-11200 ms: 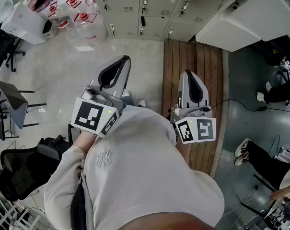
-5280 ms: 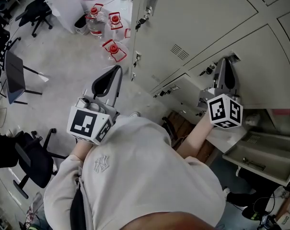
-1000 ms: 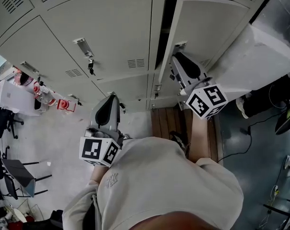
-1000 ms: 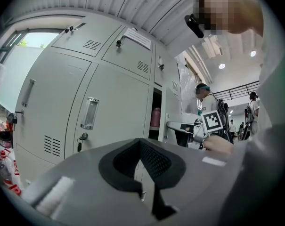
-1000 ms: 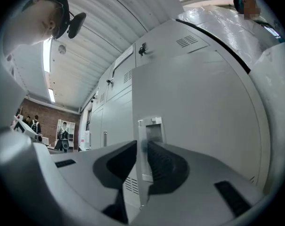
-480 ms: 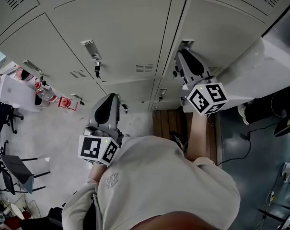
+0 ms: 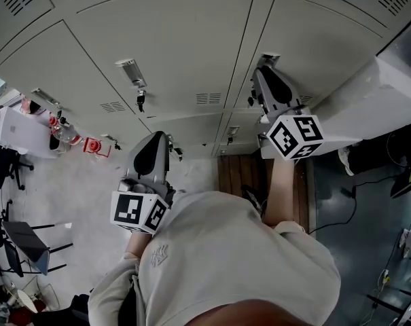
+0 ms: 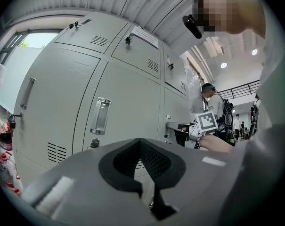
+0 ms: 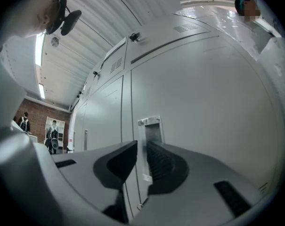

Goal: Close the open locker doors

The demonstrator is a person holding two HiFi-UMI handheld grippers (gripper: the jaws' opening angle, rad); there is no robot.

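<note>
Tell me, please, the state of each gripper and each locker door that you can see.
Left gripper, fingers shut, empty.
Right gripper, fingers slightly apart, tips at the handle.
Right door, closed.
Left door, closed, key in its lock.

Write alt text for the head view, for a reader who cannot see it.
From above, the right gripper is at the handle of a grey locker door that looks flush with its neighbours. The left gripper hangs lower, jaws together, touching nothing.
</note>
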